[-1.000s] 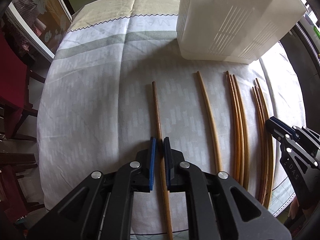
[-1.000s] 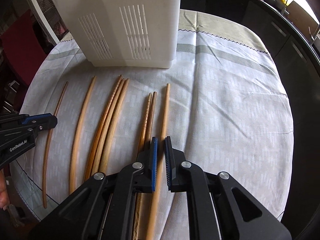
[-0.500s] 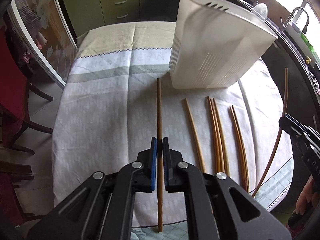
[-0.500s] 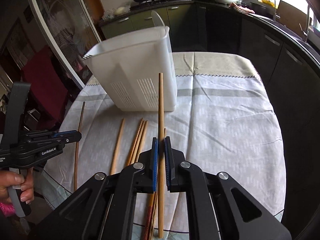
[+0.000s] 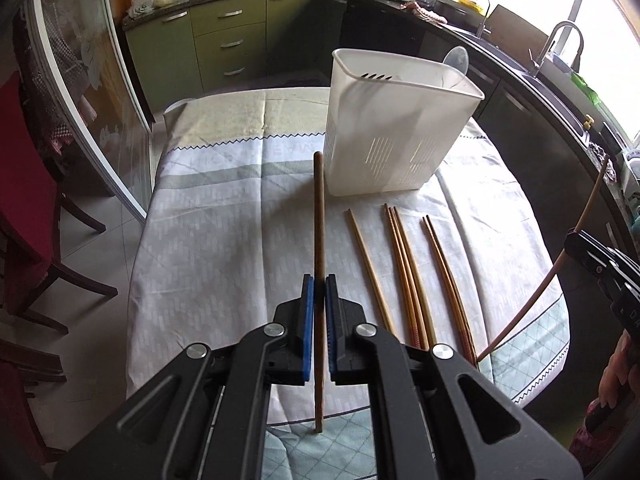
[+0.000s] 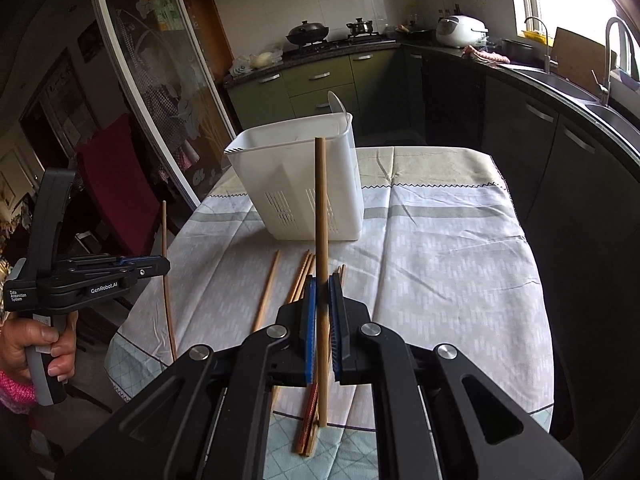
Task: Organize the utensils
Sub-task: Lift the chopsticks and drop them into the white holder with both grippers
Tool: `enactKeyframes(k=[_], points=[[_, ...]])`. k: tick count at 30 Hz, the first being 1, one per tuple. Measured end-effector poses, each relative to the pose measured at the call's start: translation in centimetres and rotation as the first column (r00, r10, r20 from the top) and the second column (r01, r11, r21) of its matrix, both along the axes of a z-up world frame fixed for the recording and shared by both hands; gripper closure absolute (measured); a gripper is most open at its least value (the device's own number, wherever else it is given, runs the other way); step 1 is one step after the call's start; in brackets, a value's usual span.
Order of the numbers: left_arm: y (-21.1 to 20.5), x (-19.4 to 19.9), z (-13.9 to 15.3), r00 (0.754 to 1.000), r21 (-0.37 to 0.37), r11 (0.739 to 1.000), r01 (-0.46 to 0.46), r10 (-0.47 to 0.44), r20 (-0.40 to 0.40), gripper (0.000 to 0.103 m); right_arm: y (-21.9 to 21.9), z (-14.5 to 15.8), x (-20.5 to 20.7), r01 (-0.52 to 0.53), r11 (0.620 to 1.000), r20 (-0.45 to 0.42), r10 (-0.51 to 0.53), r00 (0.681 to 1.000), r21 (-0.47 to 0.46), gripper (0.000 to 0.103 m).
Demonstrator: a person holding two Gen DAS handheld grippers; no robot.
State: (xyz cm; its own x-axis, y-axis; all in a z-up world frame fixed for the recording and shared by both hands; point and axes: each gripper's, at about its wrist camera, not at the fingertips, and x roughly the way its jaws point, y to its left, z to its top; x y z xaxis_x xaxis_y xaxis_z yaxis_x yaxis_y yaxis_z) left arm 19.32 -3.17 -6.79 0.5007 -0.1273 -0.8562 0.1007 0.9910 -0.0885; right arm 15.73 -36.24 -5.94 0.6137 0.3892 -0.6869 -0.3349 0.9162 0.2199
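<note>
My left gripper (image 5: 319, 280) is shut on a dark brown chopstick (image 5: 319, 216) and holds it well above the table, pointing toward the white plastic utensil holder (image 5: 396, 132). My right gripper (image 6: 322, 280) is shut on a lighter wooden chopstick (image 6: 321, 200), also raised, in front of the holder (image 6: 300, 184). Several chopsticks (image 5: 404, 268) lie side by side on the cloth in front of the holder. The left gripper (image 6: 160, 268) with its chopstick (image 6: 166, 280) shows in the right wrist view; the right gripper (image 5: 576, 244) and its chopstick (image 5: 560, 264) show in the left wrist view.
The table has a white and grey cloth (image 5: 224, 240). A red chair (image 5: 24, 208) stands to its left by a glass sliding door (image 5: 80, 92). Kitchen cabinets (image 5: 224, 40) and a counter with a sink (image 6: 600, 108) lie beyond. A clear spoon (image 5: 456, 60) stands in the holder.
Both grippers have closed on a chopstick each and lifted them off the cloth, rising higher above the table. The holder now looks farther away.
</note>
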Motion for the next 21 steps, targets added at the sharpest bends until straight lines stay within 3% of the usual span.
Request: enactKeyframes(k=[17,21], points=[[-0.5,-4.1,4.0,0.984,0.000,0.999,0.043,-0.042,0.171,0.097,-0.3,0.8,-1.5,0.019,0.999,0.061,-0.017,0.998,-0.037,0.096],[-0.9,-4.1,4.0,0.983,0.011,0.999,0.053,-0.054,0.175,0.097,-0.3,0.8,-1.6,0.020,0.998,0.074,-0.016,0.997,-0.056,0.096]])
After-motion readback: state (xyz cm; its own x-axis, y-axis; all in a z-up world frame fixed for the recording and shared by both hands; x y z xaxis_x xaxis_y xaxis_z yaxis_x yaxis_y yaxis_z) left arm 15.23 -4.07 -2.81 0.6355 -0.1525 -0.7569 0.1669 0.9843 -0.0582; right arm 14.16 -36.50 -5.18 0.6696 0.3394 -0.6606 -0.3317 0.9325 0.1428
